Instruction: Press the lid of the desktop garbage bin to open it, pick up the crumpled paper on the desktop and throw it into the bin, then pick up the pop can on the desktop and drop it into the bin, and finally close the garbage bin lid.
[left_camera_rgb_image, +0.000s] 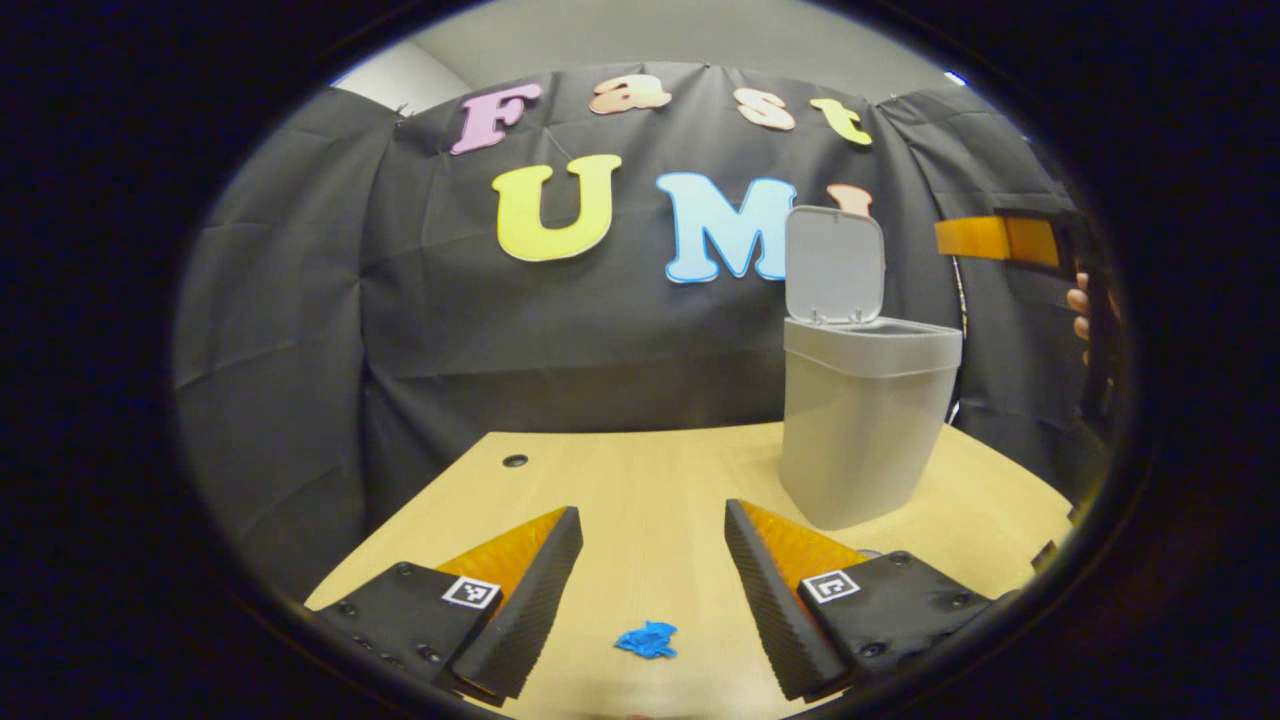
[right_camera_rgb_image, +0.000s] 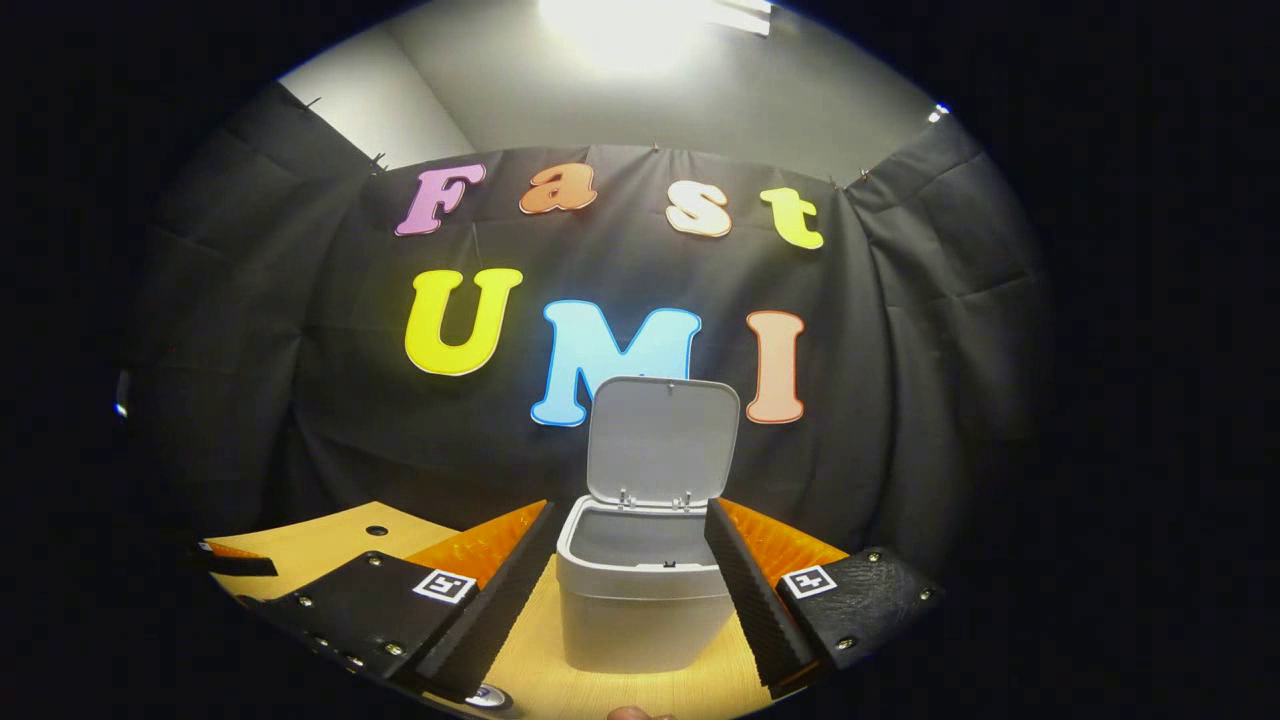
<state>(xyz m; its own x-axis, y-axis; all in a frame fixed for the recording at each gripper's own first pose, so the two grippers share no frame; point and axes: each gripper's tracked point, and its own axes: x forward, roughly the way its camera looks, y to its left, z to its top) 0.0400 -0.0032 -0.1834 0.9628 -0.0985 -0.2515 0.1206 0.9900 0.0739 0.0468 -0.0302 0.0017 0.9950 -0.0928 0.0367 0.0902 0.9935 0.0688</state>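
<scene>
One step looks done, the bin (right_camera_rgb_image: 645, 590) standing on the bench (left_camera_rgb_image: 640, 480) with its lid (right_camera_rgb_image: 662, 436) up, while both the left gripper (left_camera_rgb_image: 653, 590) and right gripper (right_camera_rgb_image: 630, 590) gape empty and blue crumpled paper (left_camera_rgb_image: 647, 639) awaits pickup.

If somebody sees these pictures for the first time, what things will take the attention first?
The grey bin stands on the wooden table with its lid upright and open. In the left gripper view, a small blue crumpled paper lies on the table between the fingers of the open left gripper.
</scene>
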